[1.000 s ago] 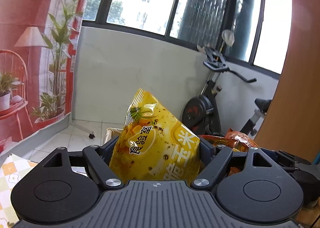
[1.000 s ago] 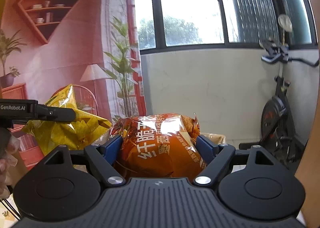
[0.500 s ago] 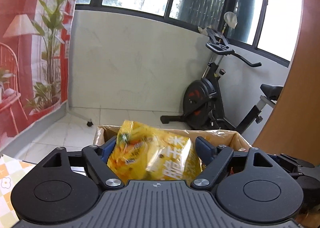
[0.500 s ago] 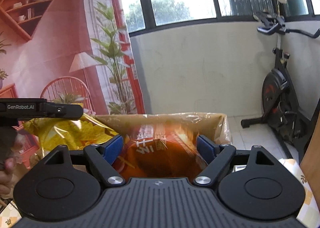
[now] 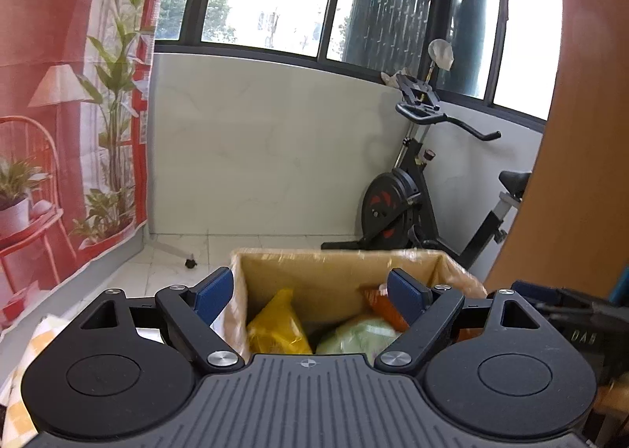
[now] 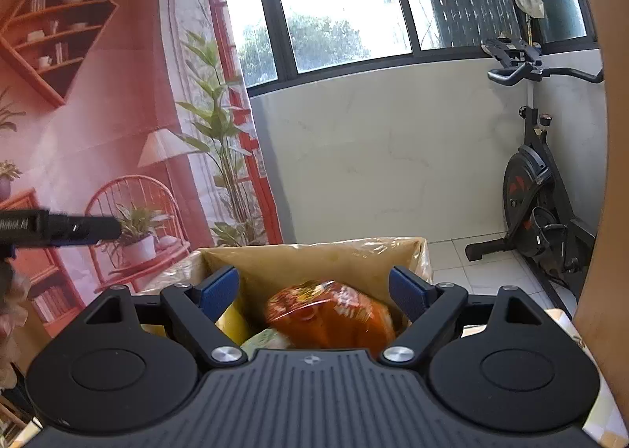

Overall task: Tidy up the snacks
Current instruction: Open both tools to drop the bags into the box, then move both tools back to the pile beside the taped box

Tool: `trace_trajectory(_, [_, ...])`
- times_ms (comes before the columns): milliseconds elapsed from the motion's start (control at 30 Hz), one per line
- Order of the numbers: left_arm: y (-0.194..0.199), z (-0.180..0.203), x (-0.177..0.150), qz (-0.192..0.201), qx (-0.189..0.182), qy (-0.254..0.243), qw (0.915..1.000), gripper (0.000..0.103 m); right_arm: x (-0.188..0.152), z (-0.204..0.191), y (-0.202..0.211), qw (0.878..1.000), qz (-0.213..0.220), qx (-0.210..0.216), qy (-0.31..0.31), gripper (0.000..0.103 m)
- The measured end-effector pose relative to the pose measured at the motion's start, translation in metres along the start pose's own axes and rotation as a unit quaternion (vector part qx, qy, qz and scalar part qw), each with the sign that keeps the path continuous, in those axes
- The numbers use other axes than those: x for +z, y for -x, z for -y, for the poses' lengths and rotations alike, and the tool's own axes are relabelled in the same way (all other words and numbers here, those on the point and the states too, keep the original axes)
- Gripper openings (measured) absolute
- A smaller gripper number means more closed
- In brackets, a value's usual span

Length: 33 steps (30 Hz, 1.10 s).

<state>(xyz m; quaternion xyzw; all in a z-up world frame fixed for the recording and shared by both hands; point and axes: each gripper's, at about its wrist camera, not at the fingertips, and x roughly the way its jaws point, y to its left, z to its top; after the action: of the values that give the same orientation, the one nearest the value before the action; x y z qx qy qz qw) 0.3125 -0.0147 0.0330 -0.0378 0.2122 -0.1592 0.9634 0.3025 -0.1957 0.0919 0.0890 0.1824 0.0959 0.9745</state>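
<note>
Left gripper [image 5: 310, 290]: jaws apart, nothing clamped between them; they have just been opening, and the yellow bag lies loose below.
Right gripper [image 6: 314, 288]: jaws apart and empty; they have just been opening, with the orange bag resting beneath them, free of the pads.
Cardboard box [image 5: 338, 265]: open top, stiff brown walls, glossy film along the rim; at 12 o'clock ahead of both grippers.
Yellow bag [image 5: 279, 326]: inside the box, at 9 o'clock of the pile; crinkled foil film.
Orange bag [image 6: 330, 320]: inside the box, at 3 o'clock of the pile; puffed, shiny, printed film.
Pale green bag [image 5: 359, 338]: between and below the other two; soft, blurred outline.
Handling: the bags are judged light, air-filled, slippery and crushable.
Grip point: the flat sealed seam or an upper corner is judged best, not the puffed middle.
Desk [image 6: 601, 420]: checked cloth visible at the edges.
</note>
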Motion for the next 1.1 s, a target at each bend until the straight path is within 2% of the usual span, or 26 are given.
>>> trace_trajectory(267, [0.050,-0.012,-0.038,-0.018,-0.002,0.020,0.9996,0.087,-0.024,-0.028,0.054,1.000,0.007,0.010,0.010,0.086])
trace_trajectory(500, [0.080,-0.011,-0.078,-0.042,-0.005,0.030,0.9987,0.087,-0.066,-0.045,0.096,0.999,0.001,0.020,0.035,0.086])
trace_trajectory(833, [0.094,0.005,-0.161,-0.084,-0.014,0.051,0.9951,0.087,-0.151,-0.051,0.116,0.997,-0.072,0.021,0.007,0.086])
trace_trajectory(1100, [0.086,0.003,-0.211,-0.107,-0.004,0.093,0.9899,0.087,-0.205,-0.069,0.118,0.991,-0.133,0.020,0.028,0.086])
